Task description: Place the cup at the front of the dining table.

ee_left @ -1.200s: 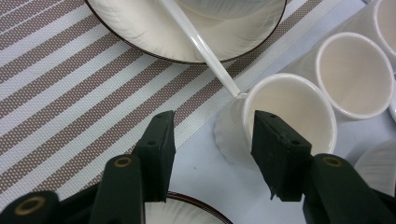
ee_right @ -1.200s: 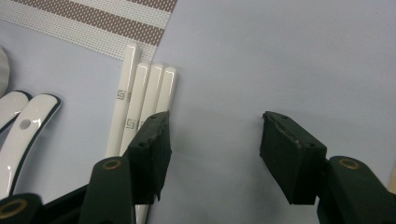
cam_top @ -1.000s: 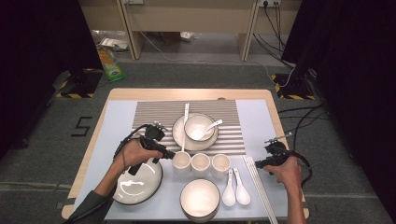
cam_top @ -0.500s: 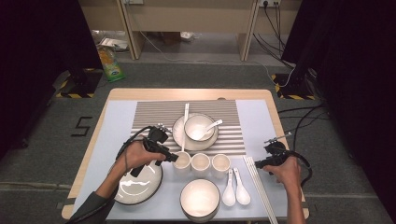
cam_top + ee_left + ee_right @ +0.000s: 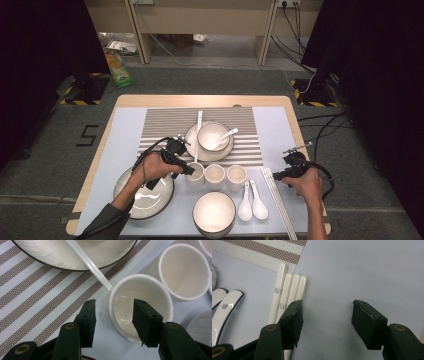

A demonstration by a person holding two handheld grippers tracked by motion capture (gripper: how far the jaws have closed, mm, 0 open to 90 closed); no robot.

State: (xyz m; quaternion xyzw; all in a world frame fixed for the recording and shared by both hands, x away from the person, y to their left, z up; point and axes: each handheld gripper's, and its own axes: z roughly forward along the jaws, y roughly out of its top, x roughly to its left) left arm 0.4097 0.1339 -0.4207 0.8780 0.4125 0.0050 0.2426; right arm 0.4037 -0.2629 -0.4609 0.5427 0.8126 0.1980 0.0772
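The left hand-held gripper [image 5: 113,322] straddles the small cup's [image 5: 141,306] near rim, jaws spread, beside the striped mat [image 5: 37,290]. The right hand-held gripper [image 5: 325,320] hovers spread beside chopsticks [image 5: 287,297] with partly legible grey lettering.

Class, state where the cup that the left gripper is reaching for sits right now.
In the high view, the cup is leftmost in a row of three, beside the left gripper, just below the striped mat.

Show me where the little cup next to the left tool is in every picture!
High view: cup, leftmost of three, at the left tool.
Left gripper view: cup at centre, its near wall between the open jaws.
Right gripper view: not in it.
Shared landmark: the striped mat.
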